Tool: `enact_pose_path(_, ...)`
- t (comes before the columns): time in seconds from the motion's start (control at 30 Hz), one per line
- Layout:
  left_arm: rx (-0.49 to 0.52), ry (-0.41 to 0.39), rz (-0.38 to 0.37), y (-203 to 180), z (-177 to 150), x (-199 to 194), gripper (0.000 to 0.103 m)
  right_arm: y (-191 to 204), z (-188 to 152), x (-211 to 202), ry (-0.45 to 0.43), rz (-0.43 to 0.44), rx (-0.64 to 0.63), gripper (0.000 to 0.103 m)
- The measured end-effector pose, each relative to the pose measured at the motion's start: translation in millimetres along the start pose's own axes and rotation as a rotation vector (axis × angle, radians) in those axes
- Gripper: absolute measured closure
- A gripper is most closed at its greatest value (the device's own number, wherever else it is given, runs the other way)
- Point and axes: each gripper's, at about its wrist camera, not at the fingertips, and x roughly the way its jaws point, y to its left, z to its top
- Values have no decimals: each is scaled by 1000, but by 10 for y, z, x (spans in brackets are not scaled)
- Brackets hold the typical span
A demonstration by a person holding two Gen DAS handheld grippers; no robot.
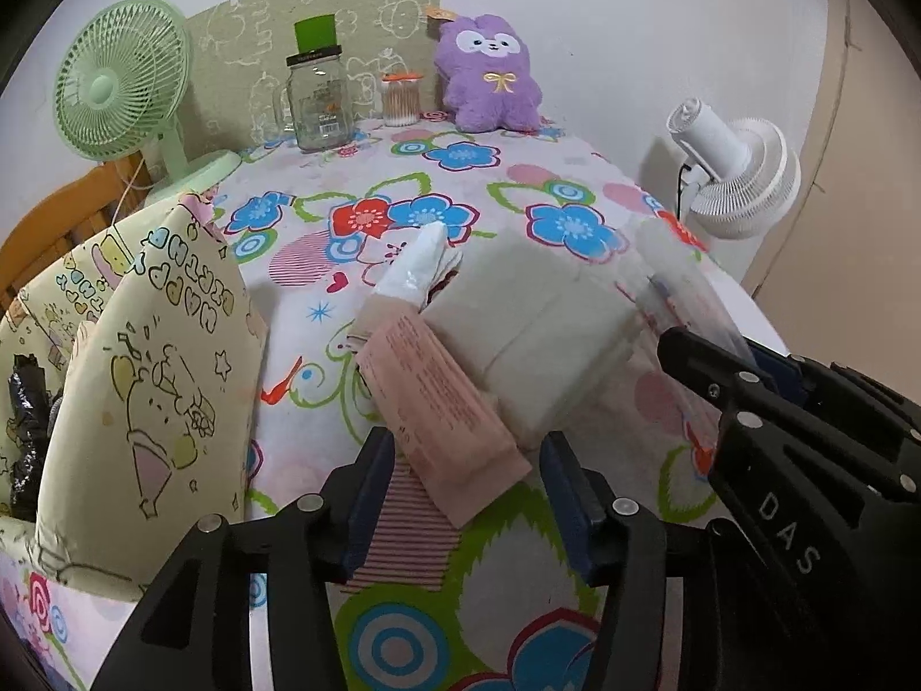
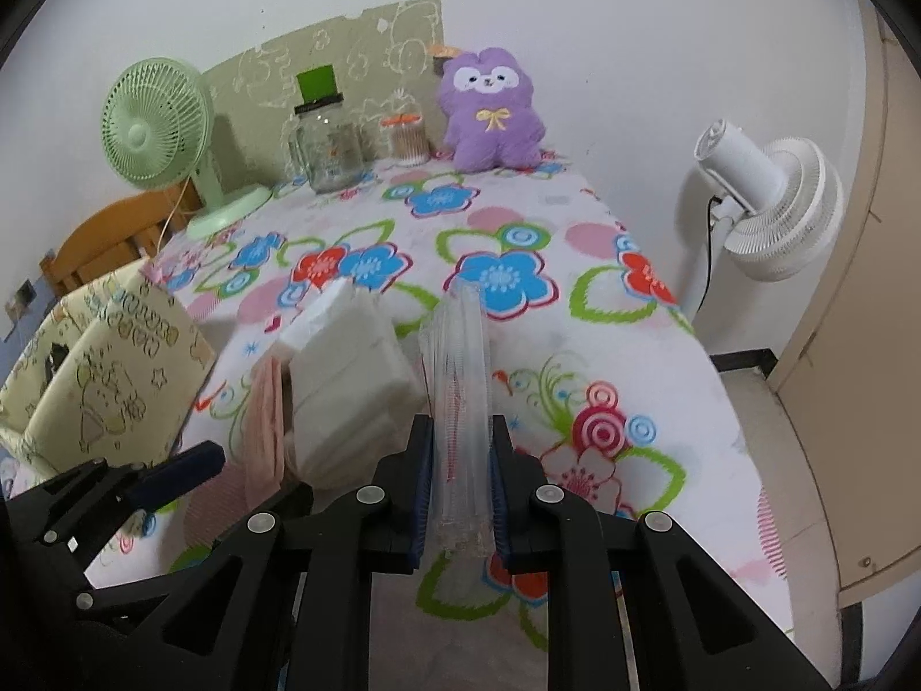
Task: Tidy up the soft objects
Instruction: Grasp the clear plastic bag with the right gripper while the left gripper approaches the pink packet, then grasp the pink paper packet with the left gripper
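A white tissue pack (image 1: 535, 340) lies mid-table, with a pink packet (image 1: 443, 409) along its left side and a small white wrapped pack (image 1: 414, 270) behind it. My left gripper (image 1: 469, 495) is open, its jaws astride the near end of the pink packet. My right gripper (image 2: 460, 495) is shut on a clear plastic packet (image 2: 460, 391) that sticks out forward, right of the tissue pack (image 2: 345, 380). The right gripper also shows in the left wrist view (image 1: 725, 368). The pink packet (image 2: 266, 432) shows in the right wrist view too.
A cream cartoon-print storage bag (image 1: 144, 357) stands open at the table's left edge. At the back stand a green fan (image 1: 124, 86), a glass jar (image 1: 319, 98), a cotton-swab jar (image 1: 401, 98) and a purple plush (image 1: 489, 75). A white fan (image 2: 771, 207) stands beyond the right edge.
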Motion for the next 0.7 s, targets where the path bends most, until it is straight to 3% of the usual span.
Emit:
enact_pose_path(0.3,-89,11,24,128,139,67,49,39,146,4,-27,-16,-16,83)
enact_pose_path(0.7,-110,63,61,209,127,257,47,94,169,163,0,-2,-22,83)
